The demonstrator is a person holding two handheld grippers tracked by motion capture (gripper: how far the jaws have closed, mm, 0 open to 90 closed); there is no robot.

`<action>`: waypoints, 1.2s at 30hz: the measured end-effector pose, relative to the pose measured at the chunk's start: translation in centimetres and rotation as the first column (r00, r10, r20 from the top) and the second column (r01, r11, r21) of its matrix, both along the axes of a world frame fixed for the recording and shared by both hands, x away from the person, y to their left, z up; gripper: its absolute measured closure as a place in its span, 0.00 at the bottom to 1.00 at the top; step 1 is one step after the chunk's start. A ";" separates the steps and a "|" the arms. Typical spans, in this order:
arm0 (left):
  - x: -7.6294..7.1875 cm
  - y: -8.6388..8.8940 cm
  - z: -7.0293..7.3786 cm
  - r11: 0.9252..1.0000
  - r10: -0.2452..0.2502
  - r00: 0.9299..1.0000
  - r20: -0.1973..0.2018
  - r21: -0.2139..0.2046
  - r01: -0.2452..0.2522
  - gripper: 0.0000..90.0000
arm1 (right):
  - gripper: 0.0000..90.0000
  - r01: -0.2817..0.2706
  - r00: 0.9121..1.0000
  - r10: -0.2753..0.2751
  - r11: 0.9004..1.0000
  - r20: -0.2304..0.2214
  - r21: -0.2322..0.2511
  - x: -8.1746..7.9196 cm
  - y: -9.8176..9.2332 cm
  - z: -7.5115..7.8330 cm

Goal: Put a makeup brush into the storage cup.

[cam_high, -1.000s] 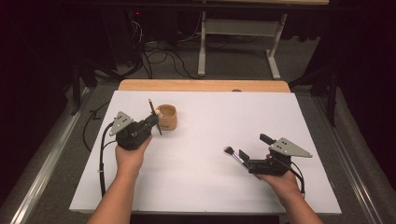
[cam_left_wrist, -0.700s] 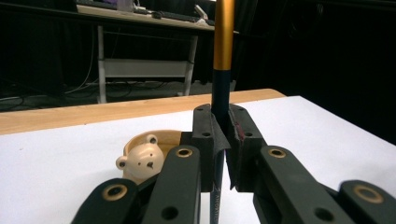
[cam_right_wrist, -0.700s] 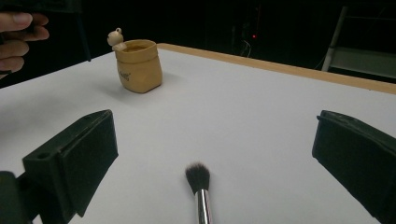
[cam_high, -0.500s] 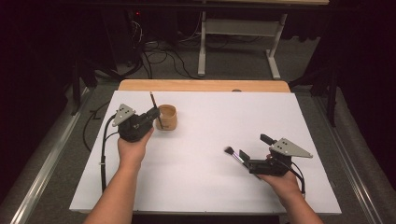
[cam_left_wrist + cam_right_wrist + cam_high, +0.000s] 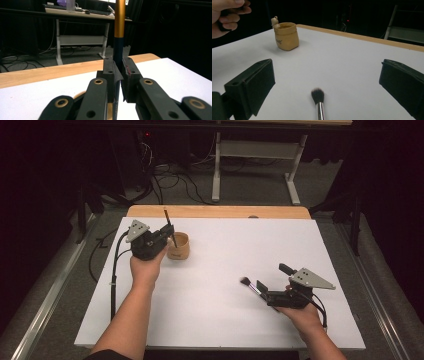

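Observation:
My left gripper [image 5: 159, 239] is shut on a dark-handled brush [image 5: 168, 222], which stands nearly upright just left of a small tan pot [image 5: 179, 249]. In the left gripper view the jaws [image 5: 119, 67] pinch the brush's dark shaft below its gold band [image 5: 119, 22]. The brush's lower end is by the pot's rim; whether it is inside I cannot tell. My right gripper [image 5: 271, 276] rests open near the table's front right. A second brush [image 5: 248, 285] with black bristles and a silver ferrule lies on the table between its jaws [image 5: 328, 75], bristles [image 5: 317, 95] pointing away, untouched. The pot [image 5: 286, 36] stands far off there.
A white board [image 5: 220, 330] covers the table, with a wooden strip [image 5: 215, 211] along its far edge. Beyond it are a dark floor, cables and a white desk frame [image 5: 252, 150]. The person's left hand [image 5: 227, 12] shows at the upper left of the right gripper view.
The left gripper has carried its brush away from the person and a little up, closer to the pot, and the brush stands more upright. The right gripper and the brush on the table have not moved.

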State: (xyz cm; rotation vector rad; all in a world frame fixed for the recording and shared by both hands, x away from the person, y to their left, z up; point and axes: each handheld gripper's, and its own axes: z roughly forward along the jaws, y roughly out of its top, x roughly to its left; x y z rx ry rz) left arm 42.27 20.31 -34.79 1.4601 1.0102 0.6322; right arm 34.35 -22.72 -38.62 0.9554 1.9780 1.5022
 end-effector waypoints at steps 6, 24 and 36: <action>1.2 -0.1 0.0 1.000 0.022 1.000 -0.005 0.009 -0.022 0.92 | 0.02 0.001 1.000 -0.001 1.000 0.000 0.002 0.0 0.0 0.0; 3.0 0.0 -0.7 0.999 0.048 0.999 -0.017 0.017 -0.047 0.92 | 0.02 -0.001 1.000 0.001 1.000 0.000 0.003 0.0 -0.1 0.0; 4.1 -0.5 -1.1 0.997 0.060 0.997 -0.048 0.042 -0.058 0.92 | 0.02 0.003 1.000 -0.003 1.000 -0.004 0.011 -0.1 -0.2 -0.1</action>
